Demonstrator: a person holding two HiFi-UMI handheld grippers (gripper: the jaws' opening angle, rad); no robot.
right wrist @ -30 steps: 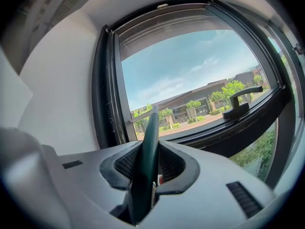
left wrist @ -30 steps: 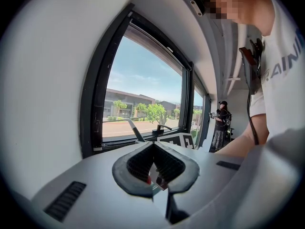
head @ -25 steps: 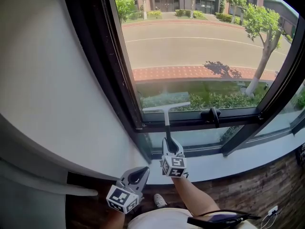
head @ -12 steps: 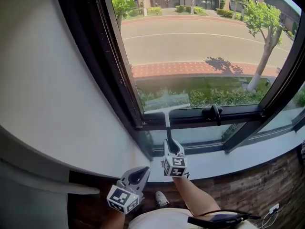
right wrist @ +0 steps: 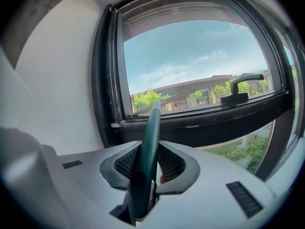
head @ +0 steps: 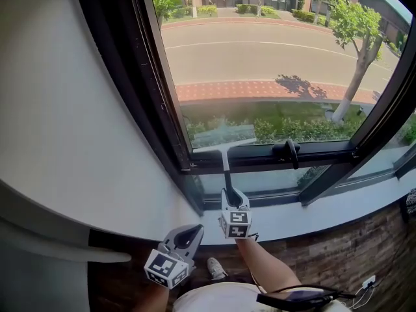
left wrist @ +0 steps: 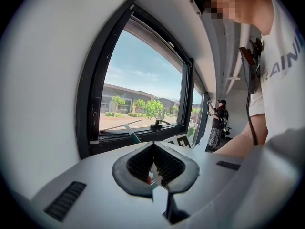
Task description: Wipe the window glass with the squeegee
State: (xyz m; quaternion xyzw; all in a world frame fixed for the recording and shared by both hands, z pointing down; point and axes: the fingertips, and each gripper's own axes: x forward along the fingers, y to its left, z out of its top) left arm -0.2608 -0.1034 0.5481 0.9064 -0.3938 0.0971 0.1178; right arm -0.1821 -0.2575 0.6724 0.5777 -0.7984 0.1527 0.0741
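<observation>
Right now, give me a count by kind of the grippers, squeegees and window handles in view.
Grippers: 2, the left gripper and the right gripper
Squeegee: 1
Window handle: 1
Total: 4

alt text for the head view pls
The right gripper holds a squeegee by its handle, blade at the bottom left of the window glass, just above the black frame. The left gripper hangs empty lower down. Beyond the glass are a road and trees.
</observation>
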